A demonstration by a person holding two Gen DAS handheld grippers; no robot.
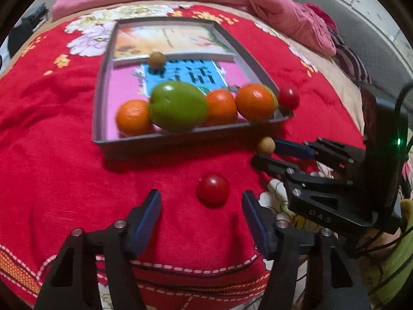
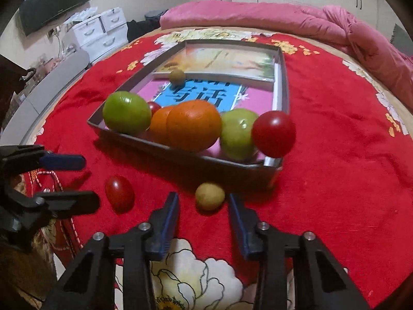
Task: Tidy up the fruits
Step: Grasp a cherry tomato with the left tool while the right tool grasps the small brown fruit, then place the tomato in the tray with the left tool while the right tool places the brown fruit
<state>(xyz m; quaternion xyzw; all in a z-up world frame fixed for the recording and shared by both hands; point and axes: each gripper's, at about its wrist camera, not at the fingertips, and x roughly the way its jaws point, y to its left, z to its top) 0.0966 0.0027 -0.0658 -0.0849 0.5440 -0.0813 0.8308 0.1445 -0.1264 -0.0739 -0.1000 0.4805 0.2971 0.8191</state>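
Most fruit already in the tray (image 1: 180, 142). Two pcs left on the bed: red tomato (image 1: 213, 190) between your left claw (image 1: 201, 201) fingers, tan fruit (image 2: 209, 196) between right claw (image 2: 204, 201) fingers. Both claws part-open, gripping nothing yet.
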